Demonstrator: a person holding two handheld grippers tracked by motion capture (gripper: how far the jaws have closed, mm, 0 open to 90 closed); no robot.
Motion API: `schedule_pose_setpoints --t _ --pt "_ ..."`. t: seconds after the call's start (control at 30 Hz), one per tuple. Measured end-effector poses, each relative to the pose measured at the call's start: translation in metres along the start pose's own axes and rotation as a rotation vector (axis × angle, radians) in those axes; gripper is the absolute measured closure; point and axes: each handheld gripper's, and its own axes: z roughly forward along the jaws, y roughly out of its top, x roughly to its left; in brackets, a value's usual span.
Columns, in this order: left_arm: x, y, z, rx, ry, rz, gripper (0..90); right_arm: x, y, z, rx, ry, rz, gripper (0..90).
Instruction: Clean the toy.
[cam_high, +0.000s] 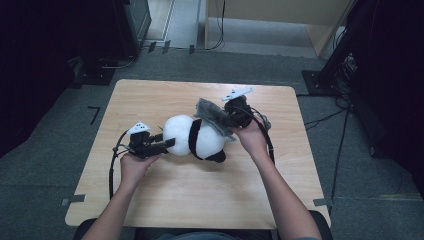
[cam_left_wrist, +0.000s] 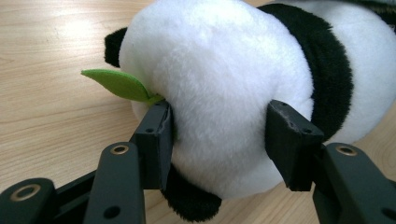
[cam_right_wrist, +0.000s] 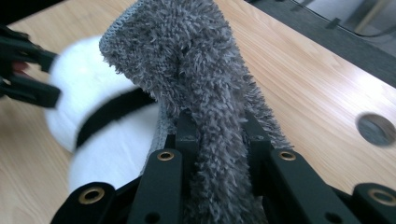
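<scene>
A person seated at a light wooden table (cam_high: 165, 195) worked a hand-held gripper in each hand over a stuffed panda (cam_high: 196, 137), seen here from the fixed camera above. The black-and-white toy lay on its side near the middle of the tabletop, its round white head turned toward the person's left and a small green felt leaf (cam_left_wrist: 120, 85) sticking out beside it.

The left gripper (cam_high: 165, 145) reached in level from the left, its jaws set part-way apart on either side of the panda's head. In the left gripper view, the left-hand jaw lay against the plush just below the leaf, while the right-hand jaw stood beside the fur; whether that jaw pressed on the toy could not be told.

The right gripper (cam_high: 231, 119) was clamped narrowly on a shaggy grey cloth (cam_high: 212, 114), held above the panda's back on the far side of the toy. In the right gripper view the cloth (cam_right_wrist: 205, 88) rose from between the closed jaws in a thick fold, with the blurred white body of the panda behind it.

Dark grey carpet (cam_high: 75, 115) surrounded the table.
</scene>
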Motion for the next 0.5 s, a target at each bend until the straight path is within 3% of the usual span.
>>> schedule_pose_setpoints --t 0.23,0.5 --pt "0.001 0.000 -0.001 0.003 -0.008 -0.007 40.5 0.028 0.027 0.025 -0.001 0.036 -0.040 75.0" --pt "0.001 0.000 -0.001 -0.003 -0.009 0.001 39.3 0.050 0.047 0.053 0.008 0.080 -0.039 74.9"
